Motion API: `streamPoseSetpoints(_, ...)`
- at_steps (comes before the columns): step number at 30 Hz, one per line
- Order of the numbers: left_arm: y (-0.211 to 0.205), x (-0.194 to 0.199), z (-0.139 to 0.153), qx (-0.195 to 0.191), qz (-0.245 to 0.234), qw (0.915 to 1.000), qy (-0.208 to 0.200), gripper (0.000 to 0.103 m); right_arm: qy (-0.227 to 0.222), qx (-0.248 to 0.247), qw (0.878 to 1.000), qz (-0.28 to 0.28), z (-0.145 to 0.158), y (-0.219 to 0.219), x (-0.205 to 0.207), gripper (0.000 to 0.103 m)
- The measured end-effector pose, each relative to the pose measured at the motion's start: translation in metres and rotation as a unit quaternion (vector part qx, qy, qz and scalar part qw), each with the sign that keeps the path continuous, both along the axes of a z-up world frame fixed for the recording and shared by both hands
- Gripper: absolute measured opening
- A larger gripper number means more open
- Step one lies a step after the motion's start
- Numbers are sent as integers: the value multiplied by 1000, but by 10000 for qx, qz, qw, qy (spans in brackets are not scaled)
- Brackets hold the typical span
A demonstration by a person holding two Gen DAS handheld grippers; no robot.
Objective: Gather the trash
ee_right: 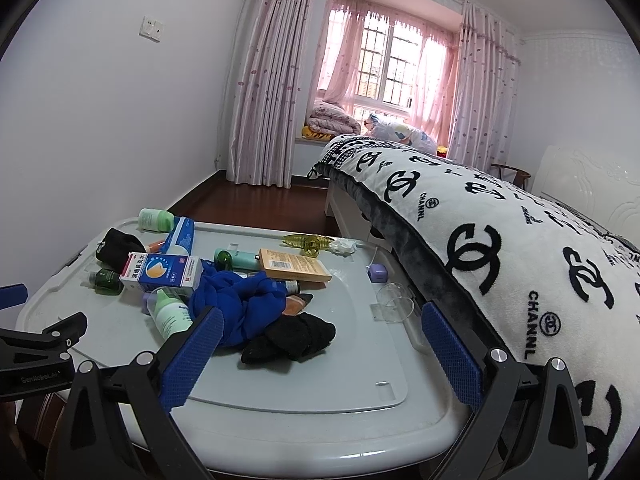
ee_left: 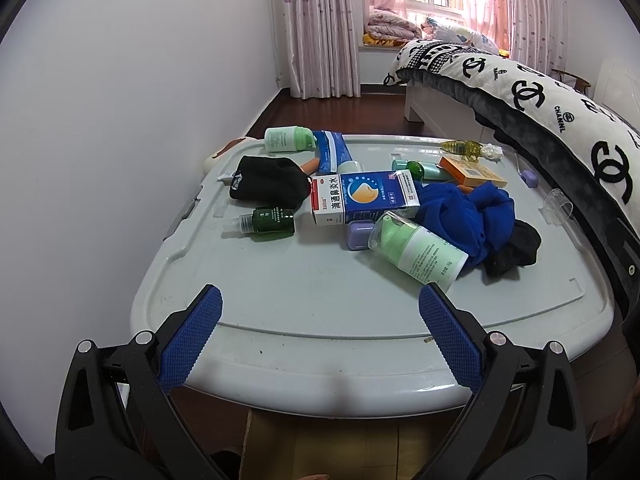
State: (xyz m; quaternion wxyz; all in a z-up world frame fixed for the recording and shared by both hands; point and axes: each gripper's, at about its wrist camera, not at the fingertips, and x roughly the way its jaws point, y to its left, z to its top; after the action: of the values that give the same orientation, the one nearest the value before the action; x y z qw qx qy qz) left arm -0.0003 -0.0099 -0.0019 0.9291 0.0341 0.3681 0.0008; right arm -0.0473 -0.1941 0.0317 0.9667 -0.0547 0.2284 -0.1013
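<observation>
Sizing up the clutter, both hand-held grippers wide open and holding nothing.

Trash first: a crumpled tissue point(ee_right: 344, 246) sits at the far edge of the desk point(ee_left: 304, 296), just beside a yellow hair clip point(ee_right: 308, 242). Nearer lie an orange box point(ee_right: 294, 266), a blue medicine box point(ee_left: 364, 198), green bottles and a blue cloth point(ee_right: 236, 304) heaped on black socks point(ee_right: 296, 338). The left hand-held gripper point(ee_left: 320, 336) hovers over the near rim, the right hand-held gripper point(ee_right: 322, 354) near the bed point(ee_right: 520, 264) side. Looks like the picking hasn't begun; no bin in view. Next, I'd say, calls for a long reach over the pile to pinch that tissue.
</observation>
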Motion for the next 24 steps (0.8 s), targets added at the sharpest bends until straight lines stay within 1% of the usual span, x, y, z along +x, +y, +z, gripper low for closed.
streamPoseSetpoints(2,0,-1,0,-25,-15,10000,-11,96,-42,-3,10000,-54,1,-1,-1,98)
streamPoseSetpoints(6,3,-2,0,-276,-140,9995,40,96,-204,-104,9991,-349,7,-8,-4,98)
streamPoseSetpoints(10,3,-1,-4,-450,-191,9987,149,96,-226,0,9989,-401,8,-16,-6,98)
streamPoseSetpoints(15,-8,-2,-11,-320,-358,9987,172,96,-279,-25,9989,-386,11,-19,-7,98)
streamPoseSetpoints(16,-9,-2,-11,-392,-405,9983,147,96,-307,-17,9988,-383,13,-21,-8,98)
streamPoseSetpoints(18,-12,-4,-12,-698,-582,9958,65,96,-334,11,9988,-367,16,-23,-9,98)
streamPoseSetpoints(19,-16,-4,-12,-702,-584,9958,74,96,-342,26,9987,-364,17,-24,-9,98)
streamPoseSetpoints(23,-37,1,-16,-295,-579,9978,98,96,-356,164,9986,-348,24,-32,-11,98)
streamPoseSetpoints(24,-41,5,-17,-300,-591,9977,133,96,-363,202,9985,-344,25,-35,-11,98)
